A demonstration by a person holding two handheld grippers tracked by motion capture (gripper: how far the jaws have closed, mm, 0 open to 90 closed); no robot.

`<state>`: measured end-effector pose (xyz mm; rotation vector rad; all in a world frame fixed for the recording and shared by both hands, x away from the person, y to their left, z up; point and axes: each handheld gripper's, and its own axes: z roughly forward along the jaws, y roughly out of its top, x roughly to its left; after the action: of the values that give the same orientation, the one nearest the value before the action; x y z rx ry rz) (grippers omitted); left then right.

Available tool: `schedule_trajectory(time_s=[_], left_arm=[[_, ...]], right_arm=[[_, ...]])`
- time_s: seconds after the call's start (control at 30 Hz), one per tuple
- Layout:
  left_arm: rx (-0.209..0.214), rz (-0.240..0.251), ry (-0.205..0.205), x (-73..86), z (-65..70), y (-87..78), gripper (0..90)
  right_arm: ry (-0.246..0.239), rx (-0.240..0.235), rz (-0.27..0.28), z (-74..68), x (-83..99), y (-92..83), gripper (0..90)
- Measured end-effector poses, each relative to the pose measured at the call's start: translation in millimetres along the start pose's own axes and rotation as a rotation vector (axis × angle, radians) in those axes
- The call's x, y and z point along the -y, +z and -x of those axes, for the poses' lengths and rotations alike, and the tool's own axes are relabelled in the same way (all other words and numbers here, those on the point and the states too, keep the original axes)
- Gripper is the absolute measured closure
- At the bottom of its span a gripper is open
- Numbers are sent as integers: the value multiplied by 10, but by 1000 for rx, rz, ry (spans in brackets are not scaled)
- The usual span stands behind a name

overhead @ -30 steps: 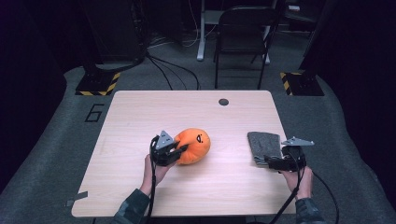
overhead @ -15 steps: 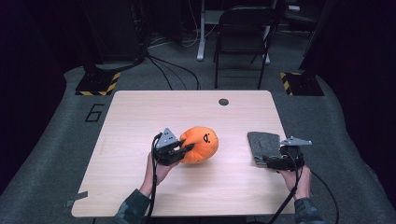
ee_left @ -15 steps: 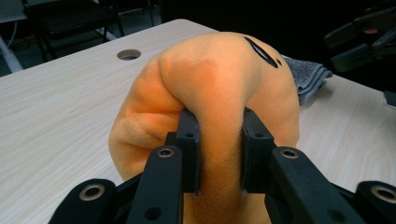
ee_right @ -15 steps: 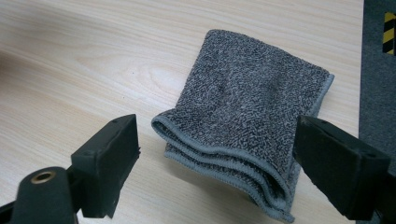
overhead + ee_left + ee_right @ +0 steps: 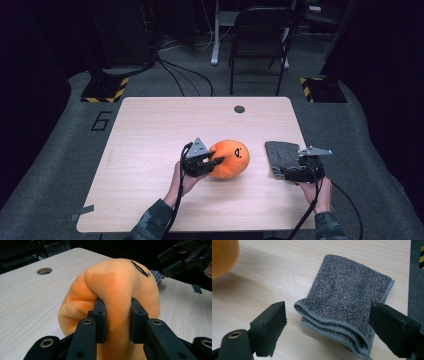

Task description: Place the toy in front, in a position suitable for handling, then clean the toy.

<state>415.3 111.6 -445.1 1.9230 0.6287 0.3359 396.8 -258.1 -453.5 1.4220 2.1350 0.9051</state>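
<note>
Pinching a fold of the orange plush toy (image 5: 117,287), its jaws just eased slightly, the left gripper (image 5: 209,164) has slid it across the table (image 5: 150,130) toward the folded grey cloth (image 5: 347,302), which the wide-open right gripper (image 5: 328,325) frames, suggesting a coming handover.
</note>
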Motion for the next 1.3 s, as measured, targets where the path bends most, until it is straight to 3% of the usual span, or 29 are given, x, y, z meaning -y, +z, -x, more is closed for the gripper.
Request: schedule_trajectory(time_s=[0.1,0.13,0.2,0.27,0.33,0.4,0.53,0.7,0.97,1.3], left_arm=[[-3,-35,27,36,-3,213,697],[7,-53,18,69,-5,296,682],[17,-88,30,140,4,402,609],[22,-84,36,123,-8,371,522],[21,-77,23,82,-34,304,330],[28,-47,0,56,-54,218,300],[19,-42,-19,34,-73,40,189],[2,-58,-33,84,-79,-55,169],[-26,-92,-36,207,-33,-30,178],[-25,-102,-38,256,-37,-53,156]], right_arm=[[-8,-4,5,-24,-9,17,141],[-10,-3,-4,-30,-9,21,141],[-22,-2,-7,-43,-13,45,140],[-14,-4,-2,-46,-14,52,141],[-8,-8,-8,-25,-3,49,140],[-5,-7,-13,-16,5,47,140],[10,-7,2,14,6,14,140],[-2,-12,5,10,-16,29,140],[-7,-11,-1,29,-20,32,141],[-7,-10,2,6,-35,49,141]])
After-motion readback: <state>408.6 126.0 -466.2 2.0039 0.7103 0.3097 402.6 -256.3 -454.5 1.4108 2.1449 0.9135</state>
